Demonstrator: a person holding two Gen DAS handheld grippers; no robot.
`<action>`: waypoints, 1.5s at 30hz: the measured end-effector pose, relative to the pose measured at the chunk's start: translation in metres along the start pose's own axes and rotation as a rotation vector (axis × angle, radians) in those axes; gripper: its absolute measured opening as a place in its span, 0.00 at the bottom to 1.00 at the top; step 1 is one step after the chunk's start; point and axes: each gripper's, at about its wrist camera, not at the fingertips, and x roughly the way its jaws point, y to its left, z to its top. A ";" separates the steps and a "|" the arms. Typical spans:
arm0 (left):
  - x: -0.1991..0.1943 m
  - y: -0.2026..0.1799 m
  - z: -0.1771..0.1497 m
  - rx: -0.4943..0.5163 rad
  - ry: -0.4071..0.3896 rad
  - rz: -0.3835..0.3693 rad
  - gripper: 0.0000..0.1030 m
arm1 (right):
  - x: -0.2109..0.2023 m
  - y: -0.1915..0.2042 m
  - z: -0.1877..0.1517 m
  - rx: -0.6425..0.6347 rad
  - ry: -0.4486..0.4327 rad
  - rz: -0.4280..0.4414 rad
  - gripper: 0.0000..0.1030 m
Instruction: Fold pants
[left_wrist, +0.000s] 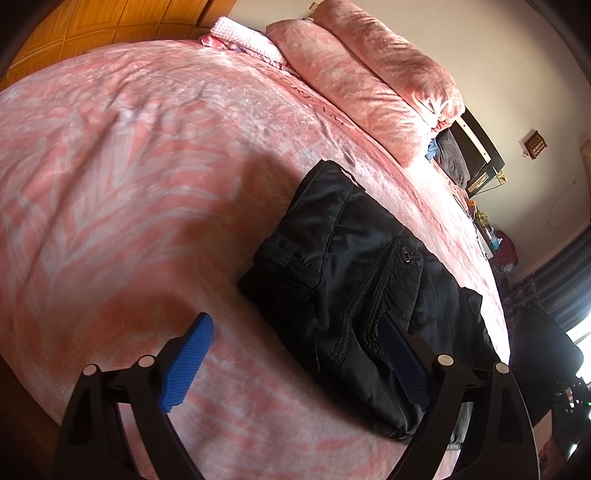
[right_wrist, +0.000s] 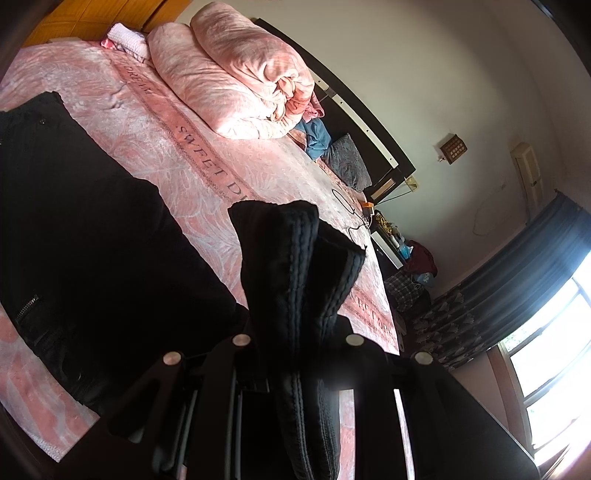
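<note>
Pink plush bedding (left_wrist: 147, 166) printed with pale leaves and a "SWEET DREAM" band covers the whole bed, and a rolled pink quilt (right_wrist: 236, 81) sits up by the dark headboard (right_wrist: 369, 122), with a folded pink-and-white cloth (left_wrist: 247, 37) beside it, a blue garment and a grey cushion (right_wrist: 347, 158) tucked at its far end. Beyond the bed's far corner a cluttered stand holds small items I can't make out, a thin black cable (right_wrist: 351, 218) lies loose on the cover near it, and dark blue curtains (right_wrist: 517, 273) hang by a bright window. On the bedding lie the black pants (left_wrist: 351, 266), partly folded, their buttoned waistband toward the left claw (left_wrist: 295, 354). That claw stands wide open: its left blue pad hovers over bare bedding just beside the pants, while its right pad lies against the waistband fabric, gripping nothing. The right claw (right_wrist: 295, 354) is pinched almost closed on the stitched hem end of the pants, which stands up between its arms, lifted off the bed; the rest of the pants spreads flat to its left, a zip pocket (right_wrist: 27, 304) showing.
</note>
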 end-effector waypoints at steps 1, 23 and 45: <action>0.000 0.000 0.000 -0.001 0.001 -0.001 0.88 | 0.001 0.003 0.000 -0.010 0.000 -0.004 0.15; -0.001 0.002 0.000 -0.006 -0.002 -0.003 0.88 | 0.017 0.128 -0.042 -0.504 -0.025 -0.158 0.16; 0.000 -0.005 -0.003 0.022 0.021 0.002 0.89 | 0.000 0.031 -0.001 0.079 0.185 0.730 0.71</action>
